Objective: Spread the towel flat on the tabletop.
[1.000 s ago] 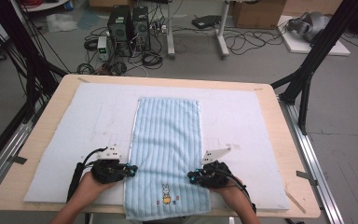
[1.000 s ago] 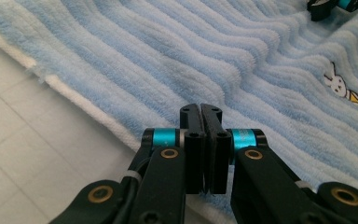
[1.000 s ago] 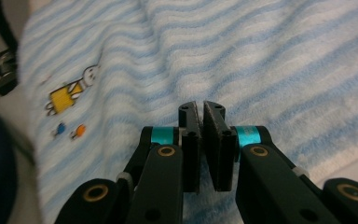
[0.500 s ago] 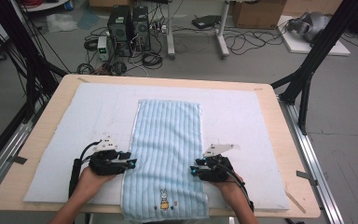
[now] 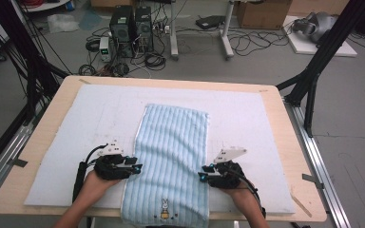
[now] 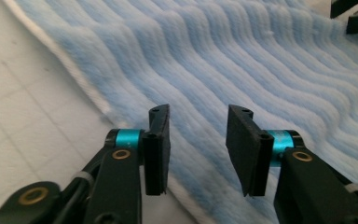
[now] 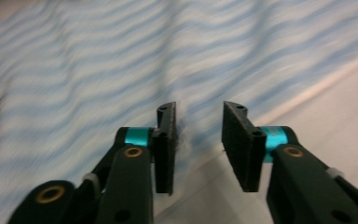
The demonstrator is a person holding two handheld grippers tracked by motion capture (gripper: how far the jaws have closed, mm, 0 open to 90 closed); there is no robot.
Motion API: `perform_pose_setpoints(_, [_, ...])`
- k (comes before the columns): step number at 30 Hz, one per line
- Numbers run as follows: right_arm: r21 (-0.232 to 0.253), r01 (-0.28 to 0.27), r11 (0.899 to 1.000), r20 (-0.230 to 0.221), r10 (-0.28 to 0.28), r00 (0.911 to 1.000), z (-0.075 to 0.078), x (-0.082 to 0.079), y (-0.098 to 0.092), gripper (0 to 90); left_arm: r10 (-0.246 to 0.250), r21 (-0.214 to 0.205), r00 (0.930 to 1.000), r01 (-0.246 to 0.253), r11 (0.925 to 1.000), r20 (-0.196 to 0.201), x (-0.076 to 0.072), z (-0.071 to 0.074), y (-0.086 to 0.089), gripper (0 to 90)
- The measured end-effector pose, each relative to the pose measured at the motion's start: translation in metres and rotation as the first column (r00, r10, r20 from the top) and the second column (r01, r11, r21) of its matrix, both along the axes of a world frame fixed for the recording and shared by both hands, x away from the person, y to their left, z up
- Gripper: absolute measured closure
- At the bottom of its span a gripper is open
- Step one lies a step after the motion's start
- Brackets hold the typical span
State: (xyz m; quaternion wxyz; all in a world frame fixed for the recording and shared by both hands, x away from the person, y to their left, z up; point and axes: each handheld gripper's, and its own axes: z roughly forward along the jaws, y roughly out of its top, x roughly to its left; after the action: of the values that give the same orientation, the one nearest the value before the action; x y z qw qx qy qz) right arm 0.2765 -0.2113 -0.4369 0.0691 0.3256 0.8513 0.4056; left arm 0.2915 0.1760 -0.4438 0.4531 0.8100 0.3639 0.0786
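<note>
Towel (image 5: 171, 161), light blue with raised stripes and a small rabbit motif (image 5: 164, 207) near its close end, is laid lengthwise down the middle of the white mat (image 5: 76, 123) that covers the wooden table (image 5: 285, 123); its near end is seen at the table's front edge. The left gripper (image 5: 137, 168) is placed at the towel's left border, the right gripper (image 5: 202, 174) at its right border, each pointing inward across the cloth.

Compared with the picture from a second ago, both grippers are found farther up the towel's sides, away from the near corners, and the cloth between them is seen lying flat. The jaws of both grippers, pinched shut then, have just been opening and are now parted by a moderate gap. In the left gripper view the fingers (image 6: 158, 140) are seen apart above the white-edged hem, with the striped pile showing through the gap and nothing clamped. In the right gripper view, which is blurred, the fingers (image 7: 166, 140) are likewise held apart over the towel's edge where it meets the mat, and no cloth is gripped. The towel itself is found in much the same place and shape as before.
</note>
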Motion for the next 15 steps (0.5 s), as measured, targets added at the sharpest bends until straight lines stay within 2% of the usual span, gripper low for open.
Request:
perform_pose_setpoints(2, [0.015,0.079,0.997,0.023,-0.080,0.9966,0.002,0.009,-0.002,60.0,0.020,-0.025,0.9997,-0.020,0.9995,0.013,0.002,0.002,0.002,57.4])
perform_pose_setpoints(4, [0.018,0.153,0.988,0.043,-0.154,0.9872,0.001,0.022,-0.001,55.8,0.036,-0.039,0.9991,-0.035,0.9986,0.023,0.004,0.004,0.002,55.6])
perform_pose_setpoints(6, [0.023,0.232,0.973,0.052,-0.232,0.9712,0.000,0.037,0.001,49.3,0.048,-0.049,0.9986,-0.047,0.9977,0.024,0.007,0.005,0.002,54.6])
perform_pose_setpoints(8, [0.034,0.304,0.952,0.050,-0.305,0.9510,-0.003,0.053,0.003,49.2,0.058,-0.056,0.9979,-0.056,0.9969,0.027,0.009,0.005,0.001,53.7])
perform_pose_setpoints(9, [0.025,0.324,0.946,0.049,-0.325,0.9445,-0.004,0.060,0.006,50.2,0.056,-0.055,0.9980,-0.055,0.9970,0.030,0.010,0.005,0.001,53.3])
perform_pose_setpoints(10, [-0.012,0.338,0.941,0.061,-0.337,0.9397,-0.004,0.067,0.009,53.1,0.058,-0.054,0.9978,-0.056,0.9970,0.032,0.012,0.005,0.001,52.9])
perform_pose_setpoints(11, [-0.059,0.338,0.939,0.076,-0.334,0.9396,-0.006,0.072,0.014,59.6,0.066,-0.057,0.9974,-0.064,0.9963,0.029,0.013,0.005,0.000,52.2])
perform_pose_setpoints(12, [-0.101,0.329,0.939,0.081,-0.322,0.9434,-0.007,0.078,0.017,66.2,0.071,-0.059,0.9971,-0.069,0.9959,0.029,0.015,0.004,0.001,51.9])
perform_pose_setpoints(13, [-0.106,0.322,0.941,0.094,-0.313,0.9450,-0.008,0.082,0.019,76.4,0.077,-0.060,0.9966,-0.075,0.9954,0.029,0.017,0.004,0.001,51.4])
perform_pose_setpoints(14, [-0.130,0.329,0.936,0.110,-0.316,0.9424,-0.006,0.084,0.021,82.2,0.088,-0.064,0.9957,-0.086,0.9943,0.029,0.019,0.004,0.002,50.7])
perform_pose_setpoints(15, [-0.164,0.331,0.929,0.137,-0.311,0.9405,-0.005,0.087,0.022,83.5,0.101,-0.069,0.9944,-0.099,0.9927,0.031,0.020,0.005,0.003,50.5])
